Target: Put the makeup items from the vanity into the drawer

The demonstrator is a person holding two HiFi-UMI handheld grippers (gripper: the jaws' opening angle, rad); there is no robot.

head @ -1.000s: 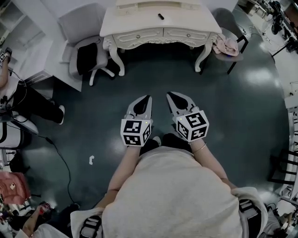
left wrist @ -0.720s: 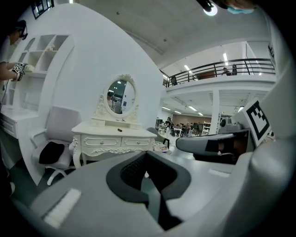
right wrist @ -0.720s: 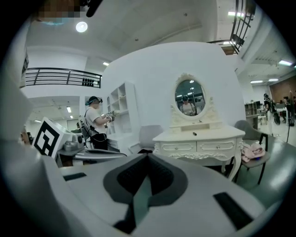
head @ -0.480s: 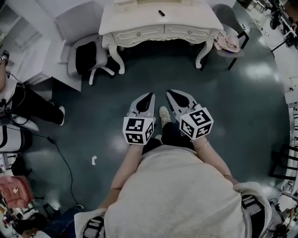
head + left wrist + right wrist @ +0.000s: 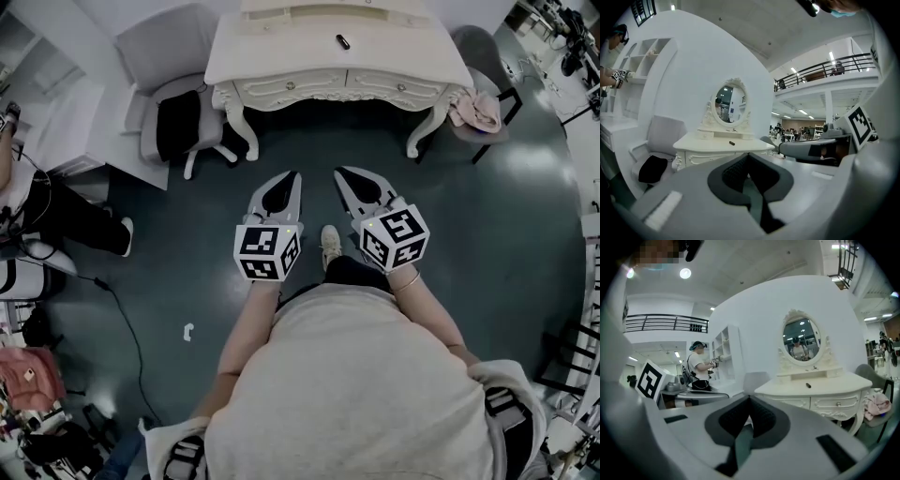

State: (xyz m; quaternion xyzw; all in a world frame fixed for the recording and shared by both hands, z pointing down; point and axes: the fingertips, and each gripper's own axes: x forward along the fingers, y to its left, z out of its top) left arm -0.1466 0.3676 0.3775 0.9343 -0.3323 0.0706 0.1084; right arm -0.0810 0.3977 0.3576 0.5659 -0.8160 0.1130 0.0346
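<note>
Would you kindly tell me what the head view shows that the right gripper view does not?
Only the head view shows the wearer's cream top, a shoe, and a white scrap and black cable on the floor. Only the right gripper view shows the oval mirror, a balcony railing and a ceiling light. Both show the white vanity, the small dark item on top, and the pink cloth on a chair.

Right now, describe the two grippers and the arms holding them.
Both the left gripper and right gripper are pale grey, tapered, dark-lined shells, each carrying a white cube with black square markers. The person wears a pale top, no sleeves over the forearms, and a thin bracelet on the right wrist.
</note>
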